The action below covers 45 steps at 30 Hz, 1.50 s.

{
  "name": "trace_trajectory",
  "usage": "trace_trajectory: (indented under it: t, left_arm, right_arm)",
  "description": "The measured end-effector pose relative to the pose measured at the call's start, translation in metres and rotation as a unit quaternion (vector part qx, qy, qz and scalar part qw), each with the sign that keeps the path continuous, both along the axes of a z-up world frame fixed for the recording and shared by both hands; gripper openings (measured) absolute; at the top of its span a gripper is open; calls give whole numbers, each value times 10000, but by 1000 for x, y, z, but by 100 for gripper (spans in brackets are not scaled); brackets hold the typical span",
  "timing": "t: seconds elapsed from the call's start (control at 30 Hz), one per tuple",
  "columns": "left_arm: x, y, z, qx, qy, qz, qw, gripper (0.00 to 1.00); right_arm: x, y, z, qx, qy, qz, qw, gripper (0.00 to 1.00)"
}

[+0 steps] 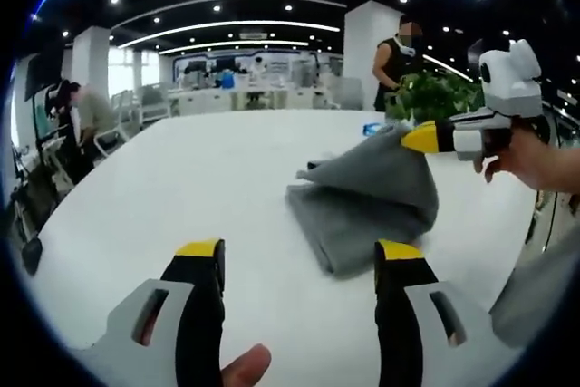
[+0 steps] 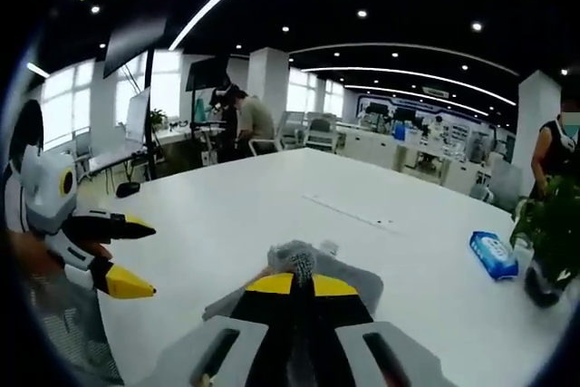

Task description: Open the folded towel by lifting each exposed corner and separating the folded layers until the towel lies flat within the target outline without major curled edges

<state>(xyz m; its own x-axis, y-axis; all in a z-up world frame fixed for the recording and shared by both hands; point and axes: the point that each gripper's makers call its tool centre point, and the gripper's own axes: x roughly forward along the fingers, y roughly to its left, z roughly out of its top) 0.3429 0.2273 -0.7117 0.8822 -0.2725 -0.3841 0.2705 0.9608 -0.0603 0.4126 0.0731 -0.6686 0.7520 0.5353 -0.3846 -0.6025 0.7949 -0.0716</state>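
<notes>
Right tongs (image 2: 304, 285) pinch the grey towel's (image 1: 367, 210) raised corner; left tongs (image 1: 299, 256) gape wide over bare white table (image 1: 181, 188).

Grey tongs (image 1: 300, 265), yellow-tipped black jaws

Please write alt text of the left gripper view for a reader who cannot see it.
The right hand-held gripper, shut on a corner of the gray towel, lifts it off the white table. The left hand-held gripper is open in the foreground, apart from the towel. A plant stands behind.
</notes>
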Motion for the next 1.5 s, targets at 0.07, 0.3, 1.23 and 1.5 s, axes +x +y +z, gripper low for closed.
trace_trajectory:
  t: [0.07, 0.3, 1.23, 1.5]
  left_arm:
    - [0, 1, 0, -26, 7, 22, 10000, 66]
    - [1, 3, 0, -80, 1, 56, 10000, 66]
    - [-1, 6, -2, -136, 82, 125, 9998, 66]
    - [-1, 6, -4, -111, 120, 130, 9998, 66]
  right_arm:
    - [2, -4, 3, 15, -27, -63, 10000, 1]
    - [5, -23, 7, 30, -73, -294, 9995, 1]
    - [-5, -100, -25, 77, 183, -1167, 9930, 1]
    - [-11, -119, -41, 3, 260, -1356, 9904, 1]
